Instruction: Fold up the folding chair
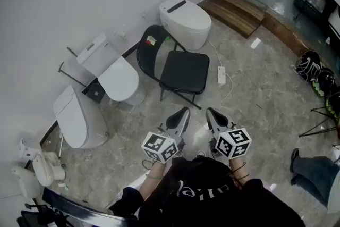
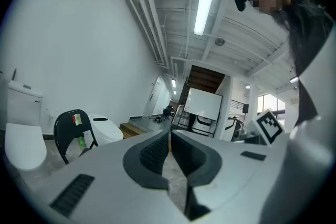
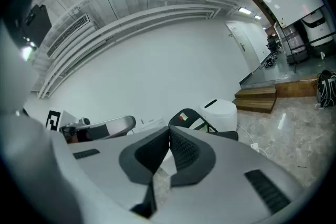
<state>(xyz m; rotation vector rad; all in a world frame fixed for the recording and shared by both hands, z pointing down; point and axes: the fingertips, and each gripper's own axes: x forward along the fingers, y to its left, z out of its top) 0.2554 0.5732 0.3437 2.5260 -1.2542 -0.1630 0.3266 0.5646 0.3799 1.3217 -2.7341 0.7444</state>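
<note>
Black metal tubing and a dark padded seat appear to make up the folding chair point(image 1: 183, 72), which stands unfolded on the pale stone-look floor point(image 1: 260, 98) just above the middle of the head view, its backrest point(image 2: 72, 127) turned toward the wall at upper left. It is judged to be stiff, fairly light and not fragile, though the painted tube may prove slippery and the hinges may swing or pinch once the seat is tipped. A hold is probably best taken at the seat's near edge, to be lifted toward the backrest while the top of the backrest is steadied. The left gripper point(image 1: 181, 116) and the right gripper point(image 1: 212, 116) are held at lower centre, well apart from the chair; each has its jaws pressed together with nothing between them. A white toilet point(image 1: 186, 19) stands just behind the chair, a second toilet point(image 1: 114, 76) is close at its left, and a third toilet point(image 1: 74, 117) lies further toward the lower left, so little room is left on those sides. A power strip point(image 1: 221, 75) with its cable lies on the floor just right of the seat and could be caught by the legs.
</note>
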